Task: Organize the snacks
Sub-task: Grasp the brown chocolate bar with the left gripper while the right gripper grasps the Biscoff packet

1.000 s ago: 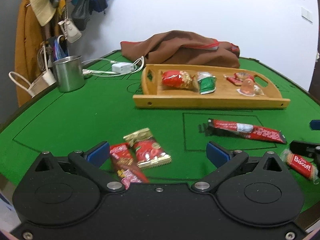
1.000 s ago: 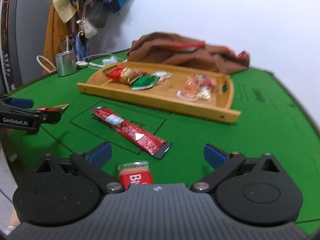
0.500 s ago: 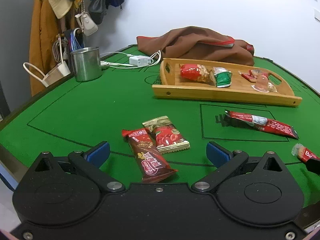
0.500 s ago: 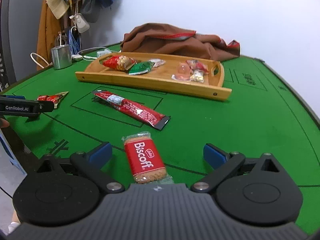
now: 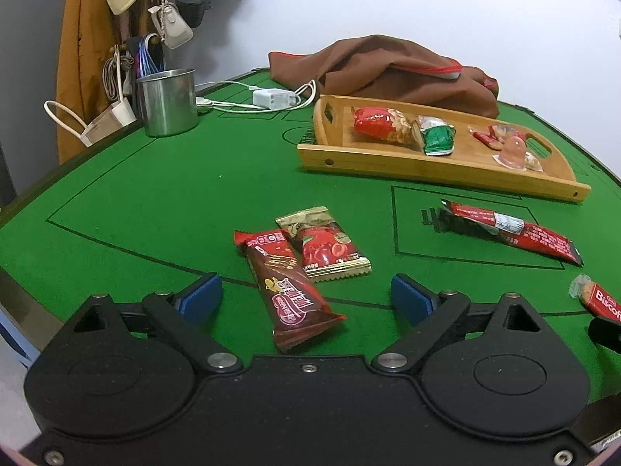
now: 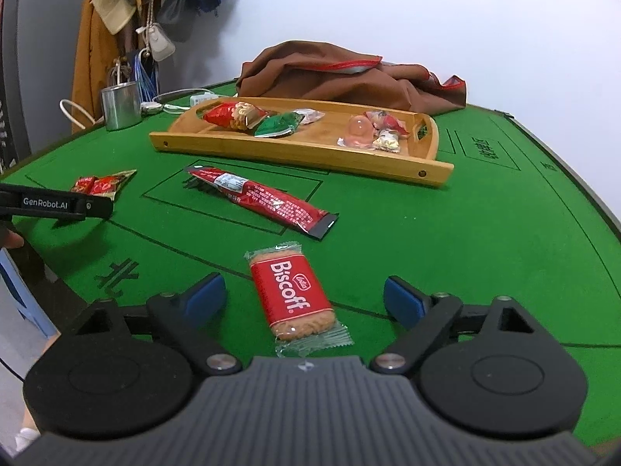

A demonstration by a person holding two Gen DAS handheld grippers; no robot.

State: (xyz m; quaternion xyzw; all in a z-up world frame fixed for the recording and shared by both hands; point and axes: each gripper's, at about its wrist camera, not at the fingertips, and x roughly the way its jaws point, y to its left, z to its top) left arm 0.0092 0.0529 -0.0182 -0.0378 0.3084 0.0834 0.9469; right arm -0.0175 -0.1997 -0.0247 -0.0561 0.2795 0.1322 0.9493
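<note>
Closing on snacks lying flat on our green bench, the brown bar between our left gripper's parted jaws and the Biscoff between our right gripper's, we risk pads skidding off slick wrappers.

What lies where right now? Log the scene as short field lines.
surface: green felt table
tray: wooden tray, five or so snacks already inside
left tool: open, jaws just been closing, straddling the dark red wafer bar, not pressing it
beside that bar: gold-edged red packet, touching it
right tool: open, jaws just been closing, Biscoff biscuit between the pads, untouched
loose: long red stick pack
off-task: steel mug, brown cloth
</note>
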